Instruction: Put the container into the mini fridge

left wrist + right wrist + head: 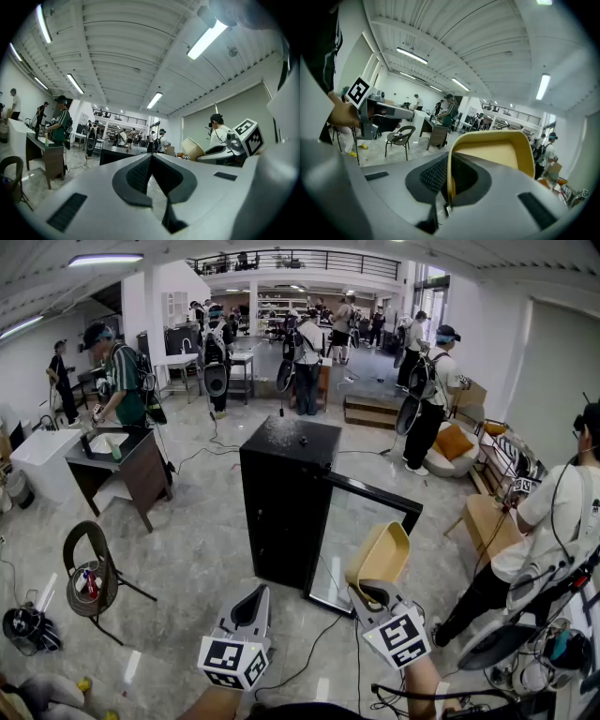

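the inside of the black mini fridge [281, 493] does not show in the head view; only its outer walls and its open glass-fronted door [361, 545] do. the tan plastic container [380, 557] has its lower edge hidden between the right gripper [368, 592] fingers [433, 176]. pale specks [302, 440] on the fridge top are too small to tell. the forearm [424, 690] behind that gripper runs off the bottom edge.

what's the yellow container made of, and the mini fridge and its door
Container: likely plastic, matte tan-yellow; thin, smooth wall with rounded rim.
Mini fridge: black body, perhaps painted metal or plastic; top has a dull, speckled sheen.
Door: apparently glass in a black frame; the pale floor shows in it.
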Demonstrator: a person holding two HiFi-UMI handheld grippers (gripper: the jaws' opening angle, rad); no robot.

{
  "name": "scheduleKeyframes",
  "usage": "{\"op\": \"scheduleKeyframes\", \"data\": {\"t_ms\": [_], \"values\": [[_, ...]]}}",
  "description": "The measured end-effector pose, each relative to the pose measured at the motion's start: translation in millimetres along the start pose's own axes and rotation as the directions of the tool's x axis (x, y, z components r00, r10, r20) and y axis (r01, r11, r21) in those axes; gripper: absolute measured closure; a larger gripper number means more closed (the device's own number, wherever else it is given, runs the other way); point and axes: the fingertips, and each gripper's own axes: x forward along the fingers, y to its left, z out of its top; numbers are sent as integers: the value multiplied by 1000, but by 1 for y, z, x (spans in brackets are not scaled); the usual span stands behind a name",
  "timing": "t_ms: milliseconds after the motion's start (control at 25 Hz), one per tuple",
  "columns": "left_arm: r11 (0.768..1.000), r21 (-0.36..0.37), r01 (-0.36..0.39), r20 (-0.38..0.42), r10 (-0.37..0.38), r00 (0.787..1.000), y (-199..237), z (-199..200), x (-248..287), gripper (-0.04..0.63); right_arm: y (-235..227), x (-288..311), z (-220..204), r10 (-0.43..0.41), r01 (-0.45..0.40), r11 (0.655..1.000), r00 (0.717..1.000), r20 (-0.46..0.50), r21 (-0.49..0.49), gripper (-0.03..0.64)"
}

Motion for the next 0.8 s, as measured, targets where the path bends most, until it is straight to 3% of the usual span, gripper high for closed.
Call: {"op": "scheduleKeyframes", "data": {"t_ms": [800], "values": [[999,-14,35,-38,-35,999,14,-7,-18,588,22,6,11,-12,12,1000,1000,2,-2,598]]}}
